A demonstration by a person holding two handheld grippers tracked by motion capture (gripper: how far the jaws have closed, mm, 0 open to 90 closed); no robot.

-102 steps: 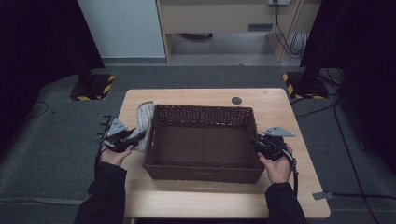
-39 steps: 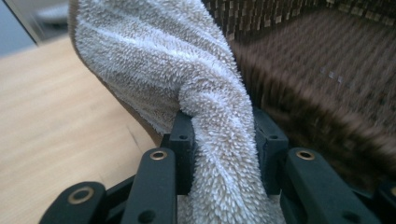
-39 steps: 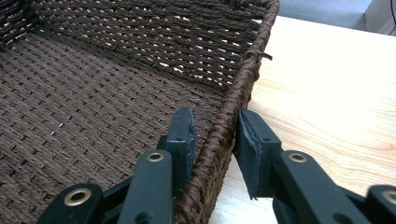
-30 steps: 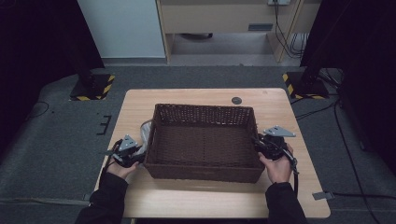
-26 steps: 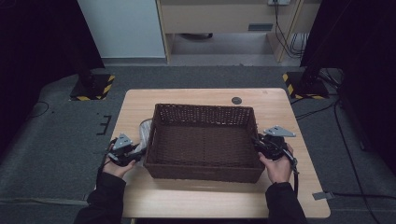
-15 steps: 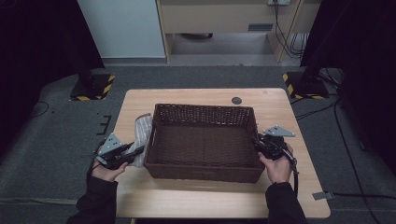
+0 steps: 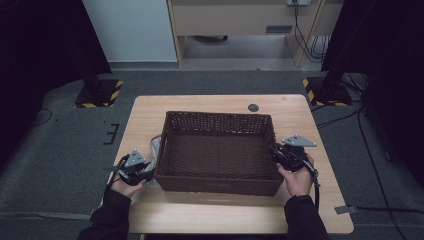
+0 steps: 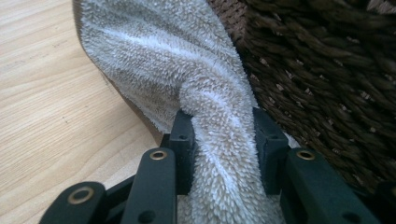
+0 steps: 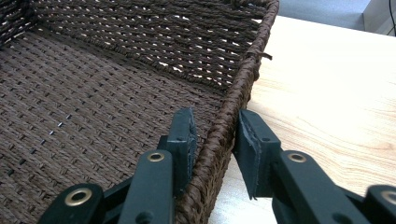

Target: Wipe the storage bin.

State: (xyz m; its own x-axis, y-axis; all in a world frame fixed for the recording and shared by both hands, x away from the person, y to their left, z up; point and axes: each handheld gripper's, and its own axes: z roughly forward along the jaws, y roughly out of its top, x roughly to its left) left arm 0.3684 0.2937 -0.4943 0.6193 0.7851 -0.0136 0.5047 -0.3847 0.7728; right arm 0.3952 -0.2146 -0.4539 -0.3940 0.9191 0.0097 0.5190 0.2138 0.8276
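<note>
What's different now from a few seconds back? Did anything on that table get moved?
The left gripper, shut on the grey towel, has drawn back along the basket's left side toward the person, dragging the towel with it. The right gripper stays clamped on the wicker basket rim, and the basket has not shifted.

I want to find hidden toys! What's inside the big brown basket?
Nothing: the basket shows just its bare woven floor. A grey towel lies outside against its left wall; whatever is under the basket stays hidden.
</note>
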